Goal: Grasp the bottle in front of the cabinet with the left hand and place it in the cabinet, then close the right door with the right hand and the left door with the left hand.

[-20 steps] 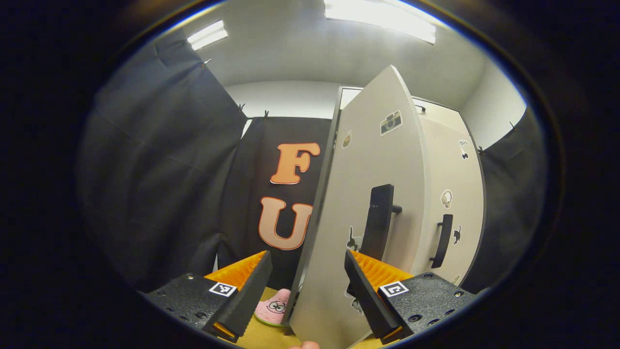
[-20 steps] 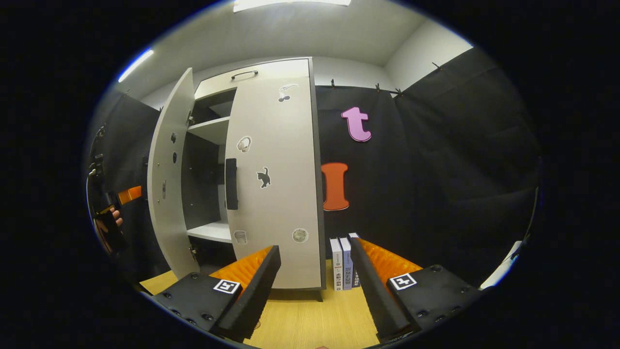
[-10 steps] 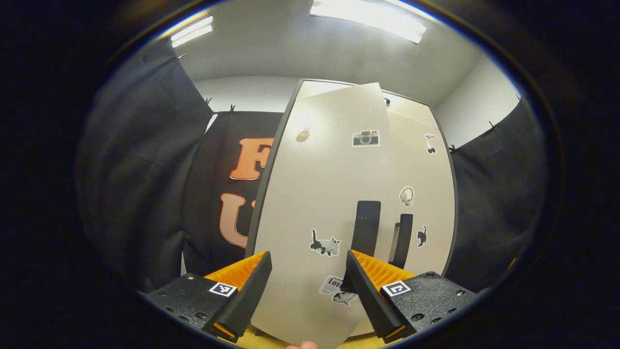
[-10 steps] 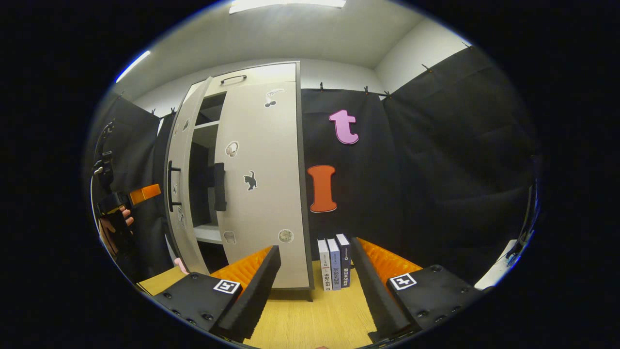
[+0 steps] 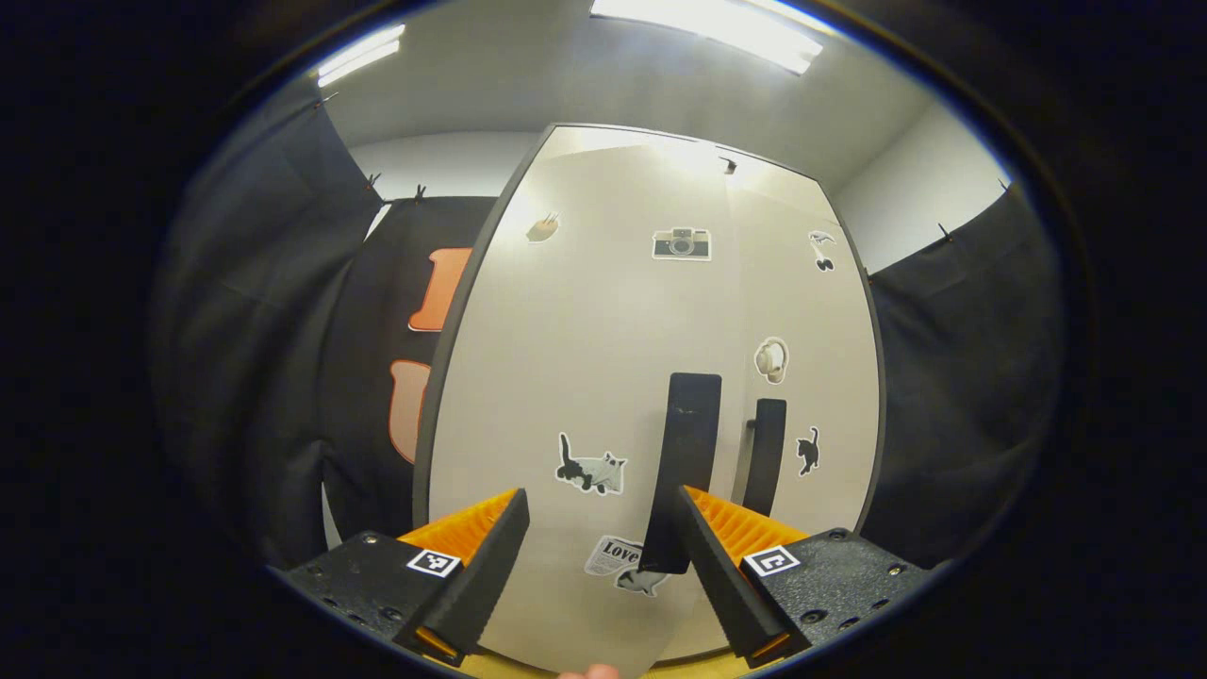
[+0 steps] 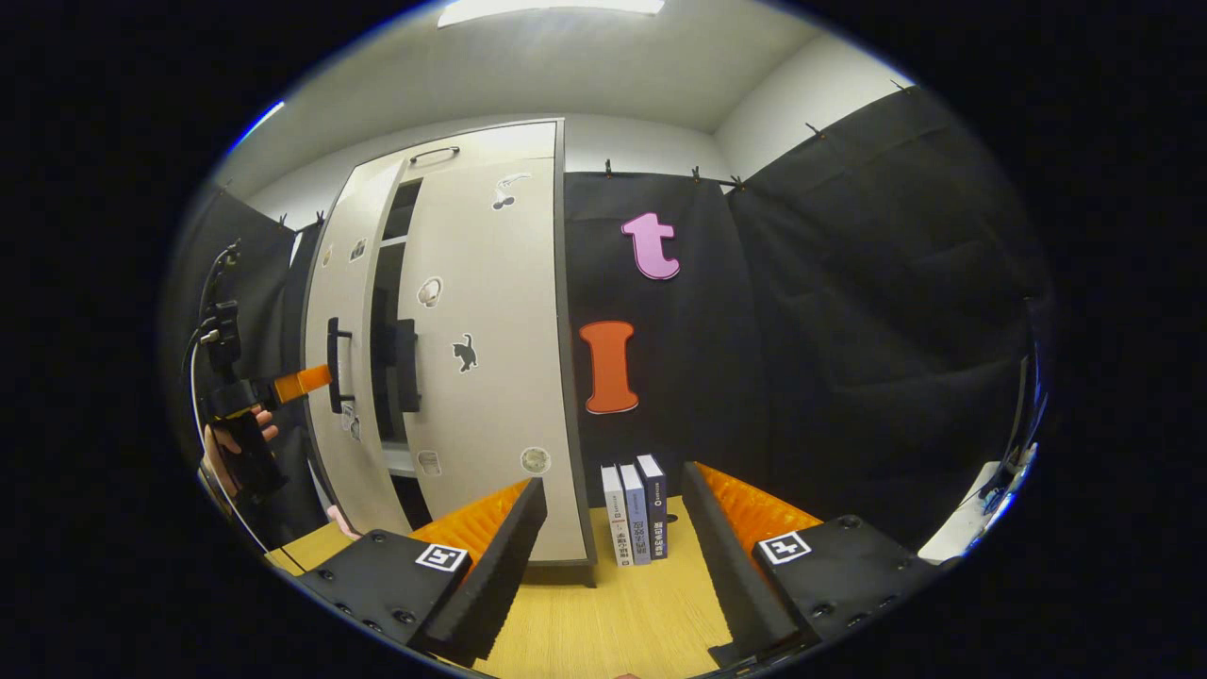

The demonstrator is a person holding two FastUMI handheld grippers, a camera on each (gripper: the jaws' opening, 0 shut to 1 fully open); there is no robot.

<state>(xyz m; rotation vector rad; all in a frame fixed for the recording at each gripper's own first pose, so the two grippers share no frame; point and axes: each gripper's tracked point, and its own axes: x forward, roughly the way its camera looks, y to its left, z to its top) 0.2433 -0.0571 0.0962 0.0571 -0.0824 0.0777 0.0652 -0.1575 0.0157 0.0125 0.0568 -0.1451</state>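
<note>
While both views face the cabinet, the scene reads as follows.

Left gripper (image 5: 598,575): released, its fingers spread with nothing between them, held close up to the face of the left door; in the right gripper view it shows at the far left (image 6: 316,379), its tip just beside that door's handle, with a hand (image 6: 236,448) round its grip.

Right gripper (image 6: 611,566): released and empty, fingers apart, held back from the cabinet above the wooden table (image 6: 603,627).

Left door (image 5: 566,377): nearly shut; the right gripper view shows a narrow dark gap between it and the right door, with shelf edges visible inside. It carries stickers, a camera and a cat among them.

Left door handle (image 5: 684,467): a dark upright bar, just above the left gripper's right finger in the left gripper view.

Right door (image 6: 486,349): shut flat against the cabinet (image 6: 443,151) front, with its own dark handle (image 6: 405,365) at its inner edge.

Bottle: cannot be seen through the gap; I cannot tell where it stands.

Books (image 6: 636,509): three upright on the table, just beside the cabinet's right edge, against the black cloth.
</note>
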